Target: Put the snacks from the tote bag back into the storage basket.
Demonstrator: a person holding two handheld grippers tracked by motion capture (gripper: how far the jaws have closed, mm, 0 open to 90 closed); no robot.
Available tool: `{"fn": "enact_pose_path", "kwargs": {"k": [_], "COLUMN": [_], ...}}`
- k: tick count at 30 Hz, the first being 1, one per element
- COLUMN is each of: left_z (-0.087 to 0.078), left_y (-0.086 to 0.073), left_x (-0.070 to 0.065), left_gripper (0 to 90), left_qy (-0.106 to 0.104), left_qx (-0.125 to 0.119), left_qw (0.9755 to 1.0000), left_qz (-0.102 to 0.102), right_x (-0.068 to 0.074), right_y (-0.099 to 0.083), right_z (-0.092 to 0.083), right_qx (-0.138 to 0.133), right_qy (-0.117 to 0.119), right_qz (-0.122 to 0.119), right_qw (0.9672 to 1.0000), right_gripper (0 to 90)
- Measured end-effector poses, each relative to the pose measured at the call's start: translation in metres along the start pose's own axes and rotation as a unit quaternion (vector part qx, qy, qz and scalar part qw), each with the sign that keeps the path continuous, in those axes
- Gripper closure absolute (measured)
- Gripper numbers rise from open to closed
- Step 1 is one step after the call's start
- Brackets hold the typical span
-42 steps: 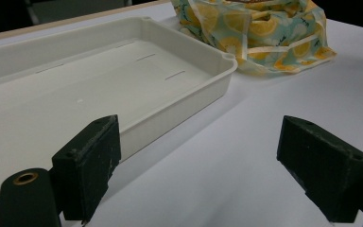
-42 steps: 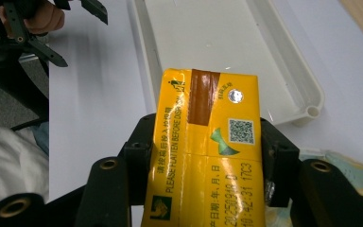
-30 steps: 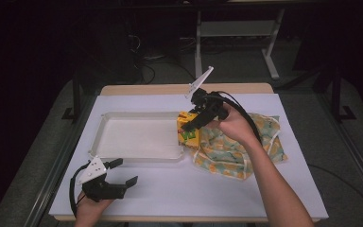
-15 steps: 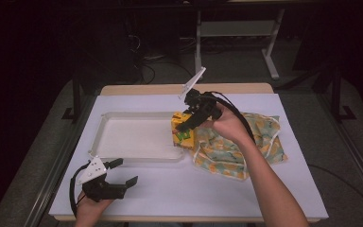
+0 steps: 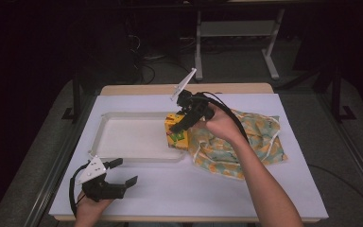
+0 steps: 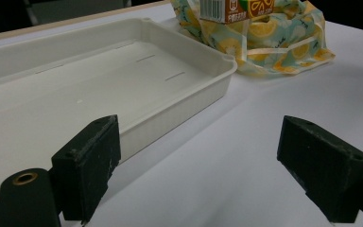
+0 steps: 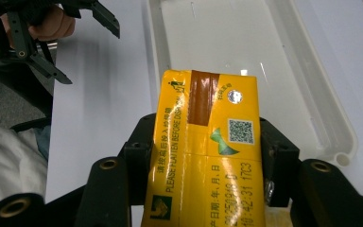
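A yellow drink carton (image 5: 176,133) hangs over the right end of the white tray (image 5: 123,138), and my right gripper (image 5: 182,124) is shut on it from the right. In the right gripper view both black jaws press the sides of the carton (image 7: 203,156), with the tray (image 7: 246,42) below and ahead. My left gripper (image 5: 125,171) rests open near the table's front left edge, nothing between its jaws. In the left gripper view, that gripper (image 6: 217,165) faces the tray's wall (image 6: 179,106), with the carton (image 6: 234,7) at the top edge.
A lemon-print cloth bag (image 5: 253,142) lies crumpled to the right of the tray, its near corner (image 6: 274,42) beside the tray's end. White sheet covers the table (image 5: 194,189). The floor and metal frames lie beyond the far edge.
My right gripper has carried the carton leftwards, from above the bag's edge to the tray's right end. The left gripper has stayed in place.
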State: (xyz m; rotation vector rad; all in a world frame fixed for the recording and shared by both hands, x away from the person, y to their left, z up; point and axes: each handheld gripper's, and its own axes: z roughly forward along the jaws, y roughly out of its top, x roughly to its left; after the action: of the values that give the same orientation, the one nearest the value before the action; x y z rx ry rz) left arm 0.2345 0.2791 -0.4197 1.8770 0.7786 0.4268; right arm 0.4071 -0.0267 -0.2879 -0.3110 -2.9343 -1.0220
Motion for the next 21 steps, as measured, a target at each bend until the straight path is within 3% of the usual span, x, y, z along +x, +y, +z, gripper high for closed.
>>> {"fn": "enact_pose_path", "kwargs": {"k": [21], "left_z": [0.0], "left_y": [0.0], "left_x": [0.0], "left_gripper": [14.1], "left_qy": [-0.002], "left_qx": [-0.003], "left_qw": [1.0], "left_qz": [-0.002], "right_x": [-0.003], "right_y": [0.016], "right_z": [0.031], "right_qx": [0.014], "right_qy": [0.012], "right_qz": [-0.015], "right_qw": [0.9997], "right_gripper": [49.2]}}
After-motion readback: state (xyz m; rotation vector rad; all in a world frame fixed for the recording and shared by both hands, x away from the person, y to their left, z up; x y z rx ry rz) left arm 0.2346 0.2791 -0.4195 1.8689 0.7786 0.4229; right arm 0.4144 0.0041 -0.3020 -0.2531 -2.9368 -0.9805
